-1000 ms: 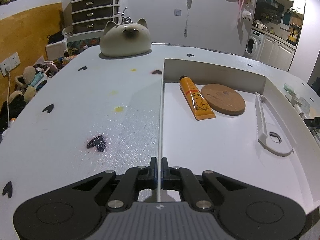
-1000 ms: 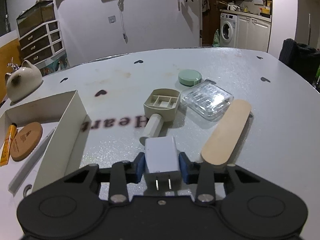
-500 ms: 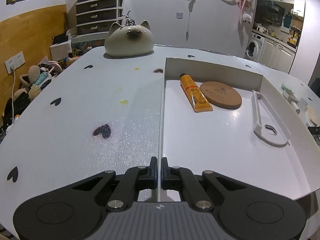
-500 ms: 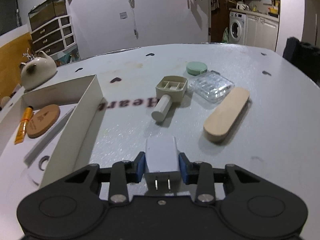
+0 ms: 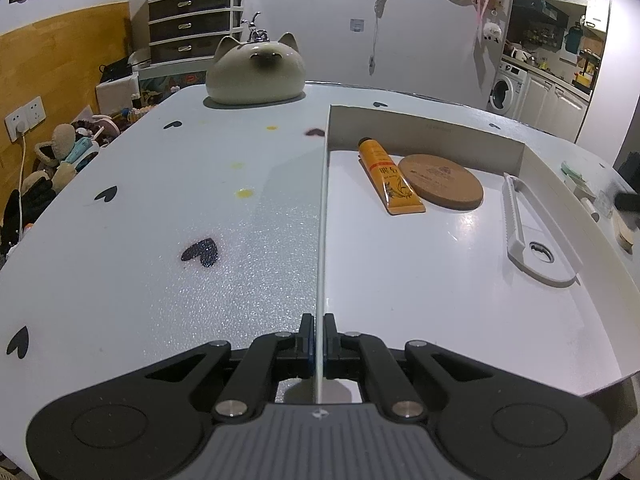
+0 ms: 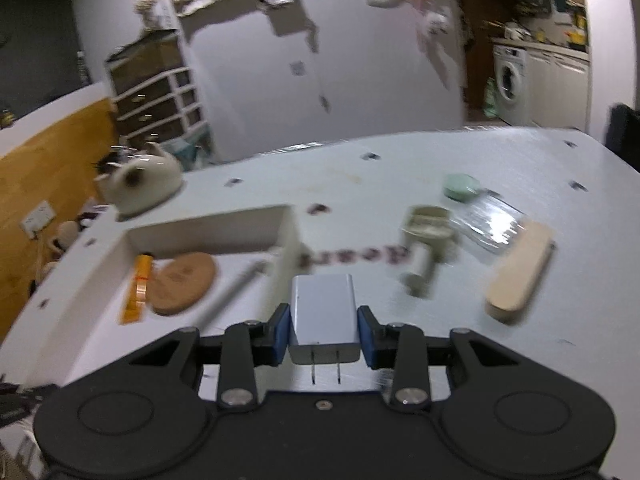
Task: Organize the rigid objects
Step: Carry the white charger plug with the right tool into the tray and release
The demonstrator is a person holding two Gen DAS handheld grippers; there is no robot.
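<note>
The left gripper (image 5: 316, 354) is clamped on the thin left wall of a shallow white box (image 5: 424, 122), its jaws nearly together with only the cardboard between them. The box sits on the white tabletop (image 5: 160, 208) with its left wall running straight away from that gripper. Inside, toward the far wall, lie an orange tube (image 5: 390, 178) and a round cork coaster (image 5: 440, 182), just beside each other or touching; a white plastic cutter (image 5: 528, 236) lies along the right wall. The near half of the box floor is bare.

The right gripper (image 6: 323, 334) grips a white plug adapter (image 6: 323, 312) by its sides, prongs pointing back at the camera and the body's long axis running forward between the fingers. That view is motion-blurred.

From the adapter, the box (image 6: 208, 226) lies ahead and to the left, its right wall directly beyond the adapter's far end. The bare floor is therefore a short leftward carry over that wall, and the right hand is the one placed to do it.

Outside the box, toward the right edge of the tabletop, are a beige handled scoop-like item (image 6: 426, 240), a clear plastic case (image 6: 486, 222), a green round tin (image 6: 460, 186) and a wooden paddle-shaped piece (image 6: 520, 274).
</note>
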